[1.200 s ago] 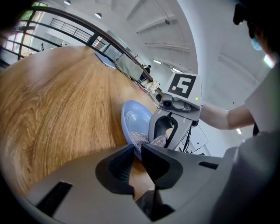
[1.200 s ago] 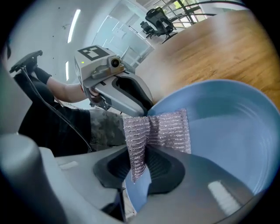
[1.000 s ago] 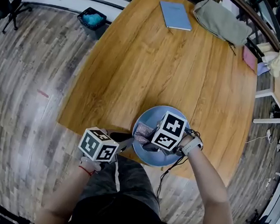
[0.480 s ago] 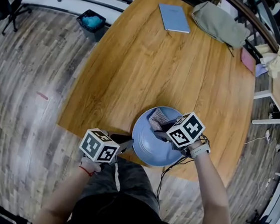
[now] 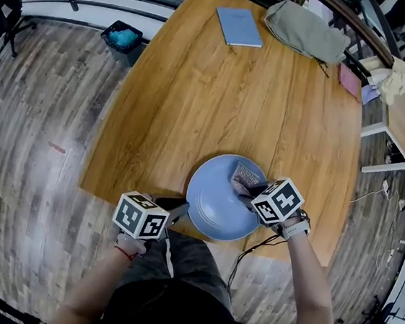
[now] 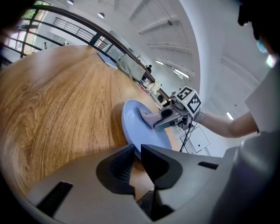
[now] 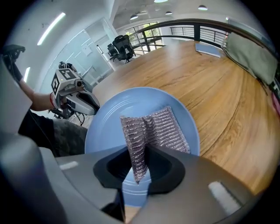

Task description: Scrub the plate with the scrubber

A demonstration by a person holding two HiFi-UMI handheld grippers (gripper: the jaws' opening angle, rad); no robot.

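Partly covered blue plate [image 5: 209, 202], rim clamped in left tongs [image 6: 137, 152], right tongs [image 7: 139, 152] pinching folded scrubber [image 7: 162, 129]

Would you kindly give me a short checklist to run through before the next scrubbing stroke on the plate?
1. Right tongs shut on the silvery mesh scrubber: ok.
2. Scrubber lying against the round blue plate: ok.
3. Left tongs clamping the plate's near rim: ok.
4. Plate wholly on the wooden table: cannot tell; it sits right at the near edge.
5. Stroke path free: ok; the blue notebook and grey-green bag lie at the far end.
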